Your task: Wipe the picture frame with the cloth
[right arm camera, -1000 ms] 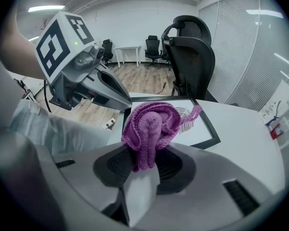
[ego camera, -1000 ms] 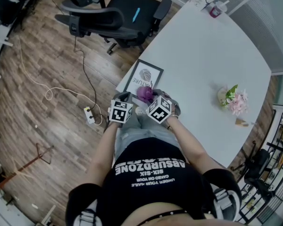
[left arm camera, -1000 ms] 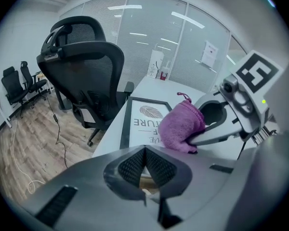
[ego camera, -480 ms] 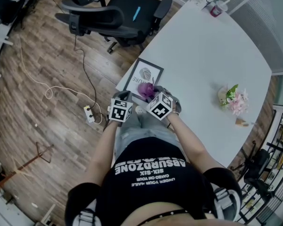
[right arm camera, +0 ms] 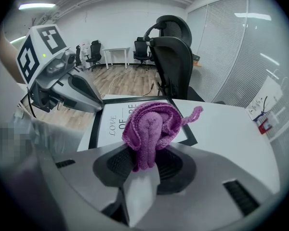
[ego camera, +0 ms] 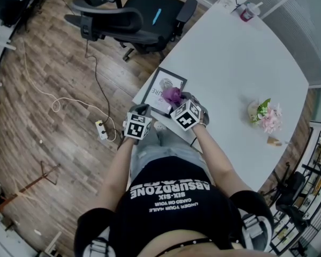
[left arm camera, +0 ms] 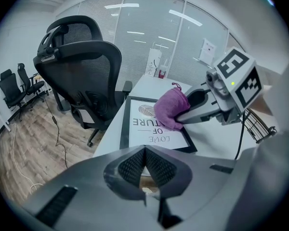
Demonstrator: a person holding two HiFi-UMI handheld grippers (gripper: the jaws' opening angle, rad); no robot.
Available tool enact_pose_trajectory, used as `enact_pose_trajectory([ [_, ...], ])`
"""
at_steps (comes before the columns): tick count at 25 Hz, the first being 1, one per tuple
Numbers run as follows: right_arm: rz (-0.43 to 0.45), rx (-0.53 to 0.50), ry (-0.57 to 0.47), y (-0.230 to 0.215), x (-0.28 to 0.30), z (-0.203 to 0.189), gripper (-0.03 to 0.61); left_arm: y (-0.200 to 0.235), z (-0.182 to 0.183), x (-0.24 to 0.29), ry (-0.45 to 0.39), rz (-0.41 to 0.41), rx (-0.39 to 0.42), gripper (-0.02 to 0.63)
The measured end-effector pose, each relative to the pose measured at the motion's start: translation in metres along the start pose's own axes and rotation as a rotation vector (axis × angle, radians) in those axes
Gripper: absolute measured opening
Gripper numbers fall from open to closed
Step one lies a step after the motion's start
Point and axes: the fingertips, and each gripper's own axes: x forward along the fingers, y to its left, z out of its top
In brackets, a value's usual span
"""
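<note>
— Where is the right gripper [ego camera: 179,105]?

— Out over the near corner of the white table [ego camera: 230,63], on a bare forearm that reaches forward with the elbow bent. Its jaws are clamped on a purple cloth [right arm camera: 149,124], which bunches up out of them in a rounded wad with one thin tail sticking off to the side.

— And the cloth against the frame?

— The wad sits on the glass of the black picture frame [ego camera: 163,90], over the printed lettering (the left gripper view shows it best, cloth [left arm camera: 171,110] down on the print of the frame [left arm camera: 151,124]). The frame lies flat at the table's corner, its long edge running along the table edge nearest the office chair [ego camera: 134,15].

— The left gripper [ego camera: 139,123]?

— Held lower and closer to the body, just off the table edge beside the frame's near corner, jaws pointing toward the frame. Its ribbed pads are pressed together at the tips with nothing between them. That forearm is tucked in, with the elbow bent more sharply than the right one.

— Anything else on the table?

— A small bunch of pink flowers [ego camera: 267,114], well apart from the frame
</note>
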Motion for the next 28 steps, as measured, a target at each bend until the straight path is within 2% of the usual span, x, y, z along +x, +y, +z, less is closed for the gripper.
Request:
enact_pose_trajectory([
  [18,-0.135,0.007,0.02,-0.069,0.013,0.007,0.124,0.001,0.0,-0.001,0.001,-0.01,0.001,0.015],
  [28,-0.153,-0.002,0.015,-0.079,0.016,0.01,0.124,0.001,0.0,-0.001,0.0,-0.012,-0.009,0.015],
])
